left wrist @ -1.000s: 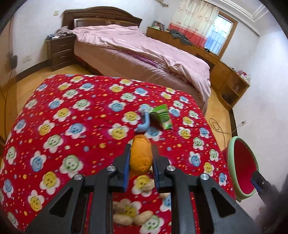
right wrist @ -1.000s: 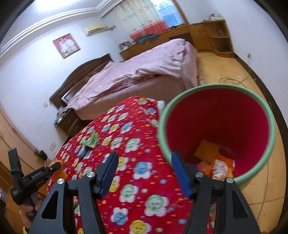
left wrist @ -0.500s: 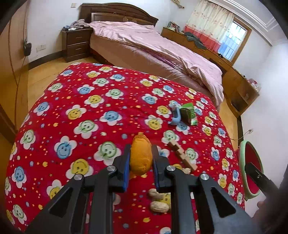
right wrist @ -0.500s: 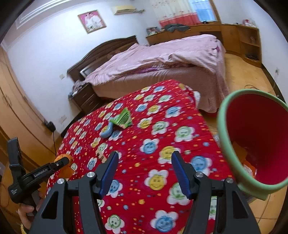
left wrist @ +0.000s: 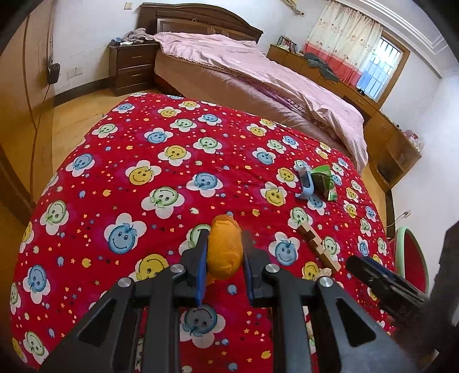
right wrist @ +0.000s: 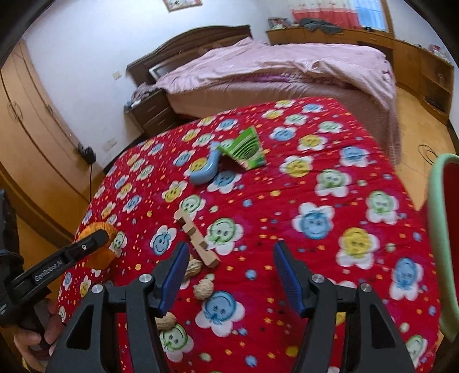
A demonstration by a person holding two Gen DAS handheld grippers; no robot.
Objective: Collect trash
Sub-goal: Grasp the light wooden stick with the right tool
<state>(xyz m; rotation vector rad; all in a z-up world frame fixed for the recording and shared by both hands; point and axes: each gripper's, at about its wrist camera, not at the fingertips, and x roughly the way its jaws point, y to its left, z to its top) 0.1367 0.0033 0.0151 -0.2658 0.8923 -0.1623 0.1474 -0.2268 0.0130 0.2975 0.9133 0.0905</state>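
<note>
Red quilt (left wrist: 120,178), printed with smiling flowers in blue, yellow and green; covers the near surface. Bed (left wrist: 258,74) beyond it, pink cover rumpled, dark carved headboard (left wrist: 198,20). Dark nightstand (left wrist: 129,66) at the bed's head, clutter on top. Light wood wardrobe (right wrist: 34,120) along one wall. Long low wooden cabinet (right wrist: 373,37) under the window, grey clothing heaped on it. Patterned curtain (left wrist: 344,43) with a red lower band. Framed picture (right wrist: 182,3) above the headboard. Wooden floor (left wrist: 71,114).
</note>
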